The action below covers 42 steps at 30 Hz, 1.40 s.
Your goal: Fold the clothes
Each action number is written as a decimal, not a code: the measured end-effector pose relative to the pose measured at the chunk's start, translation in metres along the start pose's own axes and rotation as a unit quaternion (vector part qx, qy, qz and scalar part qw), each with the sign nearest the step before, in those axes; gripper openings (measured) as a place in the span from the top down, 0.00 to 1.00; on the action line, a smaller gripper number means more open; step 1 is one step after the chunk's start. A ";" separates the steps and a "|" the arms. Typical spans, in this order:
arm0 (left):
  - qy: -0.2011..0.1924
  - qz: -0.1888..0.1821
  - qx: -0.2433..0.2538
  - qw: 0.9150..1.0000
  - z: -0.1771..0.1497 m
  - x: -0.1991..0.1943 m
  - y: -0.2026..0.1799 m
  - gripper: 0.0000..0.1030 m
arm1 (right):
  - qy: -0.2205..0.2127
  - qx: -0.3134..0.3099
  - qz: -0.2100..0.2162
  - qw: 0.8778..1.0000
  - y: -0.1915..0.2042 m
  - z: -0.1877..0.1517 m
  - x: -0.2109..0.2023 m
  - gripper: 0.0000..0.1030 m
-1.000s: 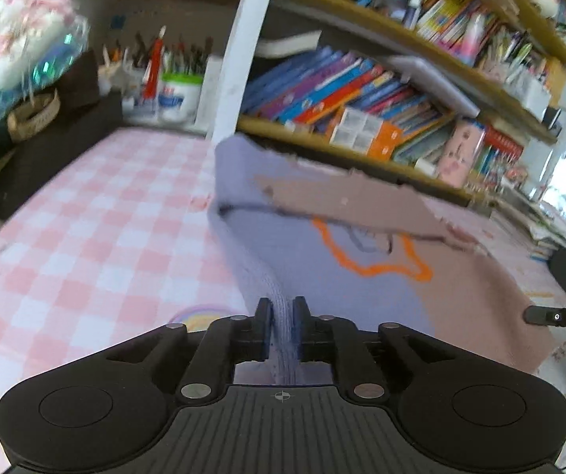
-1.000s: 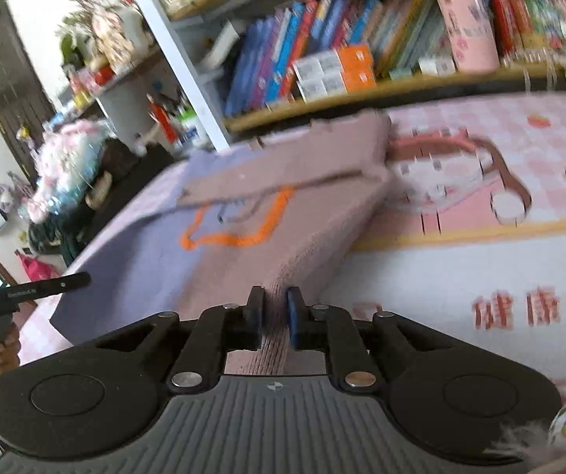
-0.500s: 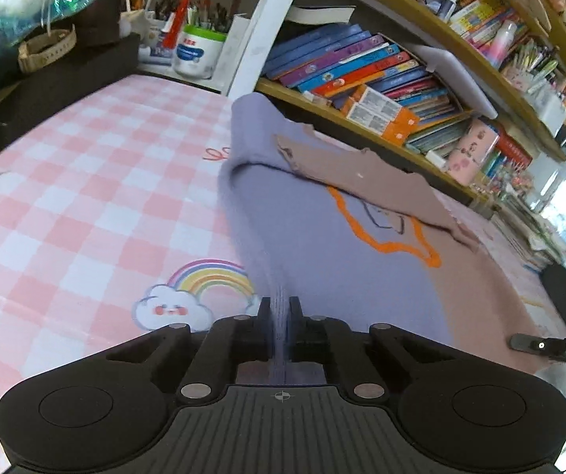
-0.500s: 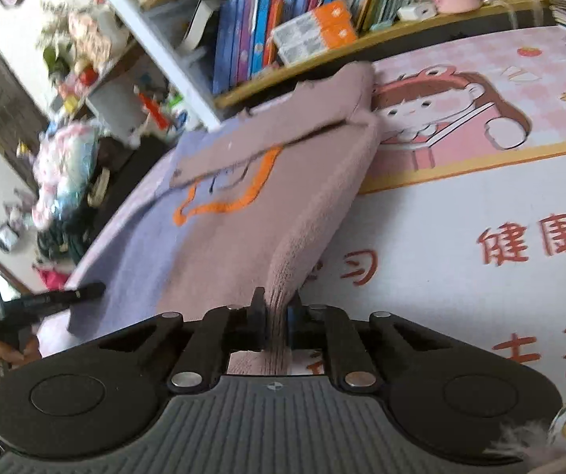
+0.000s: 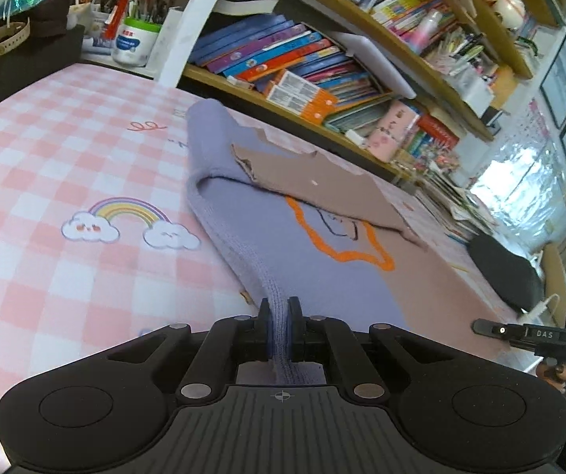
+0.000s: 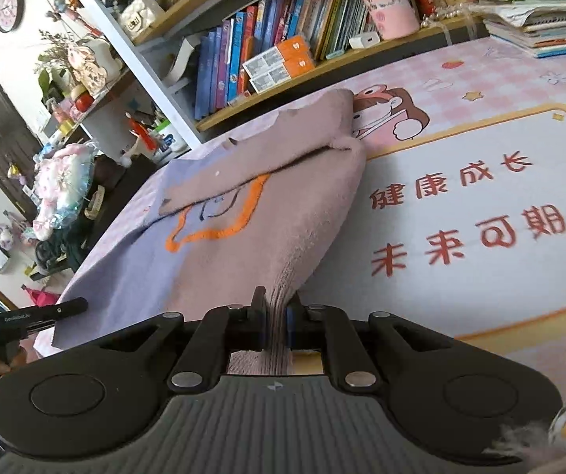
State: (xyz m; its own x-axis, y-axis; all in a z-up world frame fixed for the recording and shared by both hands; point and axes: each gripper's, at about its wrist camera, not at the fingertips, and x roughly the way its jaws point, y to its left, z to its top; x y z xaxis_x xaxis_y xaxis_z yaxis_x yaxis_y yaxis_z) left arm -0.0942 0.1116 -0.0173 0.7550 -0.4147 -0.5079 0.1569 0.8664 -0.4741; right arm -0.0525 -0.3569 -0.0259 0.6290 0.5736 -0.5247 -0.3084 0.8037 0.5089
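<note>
Left wrist view: left gripper (image 5: 279, 316) clamped on lilac hem of sweater (image 5: 322, 272), which lies on the pink checked table cover (image 5: 46, 166); rainbow print (image 5: 129, 223) visible only here.

Right wrist view: right gripper (image 6: 274, 318) pinching the sweater's (image 6: 251, 237) mauve hem. Cover (image 6: 480, 213) reads "健康成长 / 未来可期".

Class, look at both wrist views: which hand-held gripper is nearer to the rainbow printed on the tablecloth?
Left. The left hand-held gripper grips the sweater edge beside the rainbow. The right hand-held gripper grips the opposite edge, farther away.
</note>
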 end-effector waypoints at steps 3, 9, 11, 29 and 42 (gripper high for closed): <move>0.001 0.000 -0.005 1.000 -0.009 -0.003 0.001 0.95 | 0.003 -0.005 -0.007 1.000 0.001 -0.006 -0.005 0.92; 0.017 0.026 -0.001 1.000 -0.016 -0.006 0.004 0.88 | 0.015 -0.016 -0.022 1.000 0.000 -0.014 -0.006 0.86; 0.020 0.027 -0.007 0.999 -0.019 -0.008 0.006 0.88 | 0.018 -0.011 -0.019 1.000 -0.002 -0.017 -0.007 0.85; 0.016 -0.027 -0.071 0.997 -0.031 -0.020 0.020 0.96 | 0.039 0.007 0.050 0.998 -0.002 -0.030 -0.019 0.92; -0.073 -0.145 -0.143 0.976 -0.011 -0.050 0.027 0.96 | -0.065 0.044 0.179 0.981 0.000 -0.007 -0.057 0.92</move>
State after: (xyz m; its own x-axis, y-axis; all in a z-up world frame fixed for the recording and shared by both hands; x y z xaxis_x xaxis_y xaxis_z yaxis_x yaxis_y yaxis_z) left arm -0.1347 0.1523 -0.0130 0.7911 -0.5687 -0.2253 0.2085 0.5969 -0.7747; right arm -0.0928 -0.3883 -0.0008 0.5802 0.7861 -0.2131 -0.4661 0.5350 0.7046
